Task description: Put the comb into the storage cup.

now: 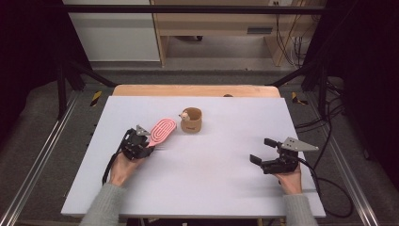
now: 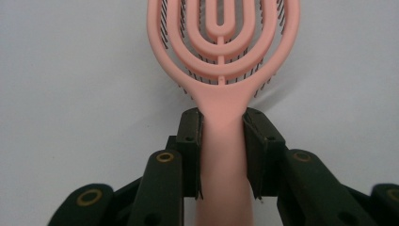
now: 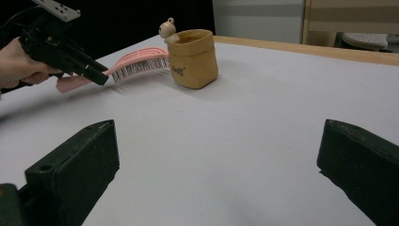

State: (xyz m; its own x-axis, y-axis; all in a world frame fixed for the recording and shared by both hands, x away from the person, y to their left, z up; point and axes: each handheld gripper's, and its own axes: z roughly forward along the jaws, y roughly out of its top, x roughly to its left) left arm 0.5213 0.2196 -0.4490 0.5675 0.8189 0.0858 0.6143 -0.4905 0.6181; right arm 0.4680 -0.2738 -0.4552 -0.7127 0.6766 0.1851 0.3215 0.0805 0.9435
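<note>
Pink hairbrush (image 2: 225, 70) gripped by its handle in the left claw (image 2: 222, 141), both pads pressed flat against the handle's sides just below the neck, bristles facing down. Lifted clear of the white surface (image 1: 211, 165) in the right claw view, head tilted up and reaching toward the small tan pouch (image 1: 192, 120), tip just beside its rim on the near left. Small figure (image 3: 167, 29) perched at that same rim, right where the brush head arrives.

Right claw (image 1: 261, 150) idle and spread wide over the right side of the surface, nothing between its jaws, well apart from the pouch.

Probable aim: brush into the pouch, head or handle first. Several risks from here. Soft, light-looking pouch standing free and unsteadied, so likely to slide or tip if nudged by the brush head. Figure at the rim easily knocked off by the same nudge. Brush head seemingly about as wide as the pouch mouth, so a catch on the rim likely unless angled steeply. Smooth, tapering handle clamped on two narrow faces, so liable to pivot or slip in the grip if the head meets resistance. Long brush in a short pouch likely top-heavy, with a topple possible on release. Steadying by the right claw not yet in place
</note>
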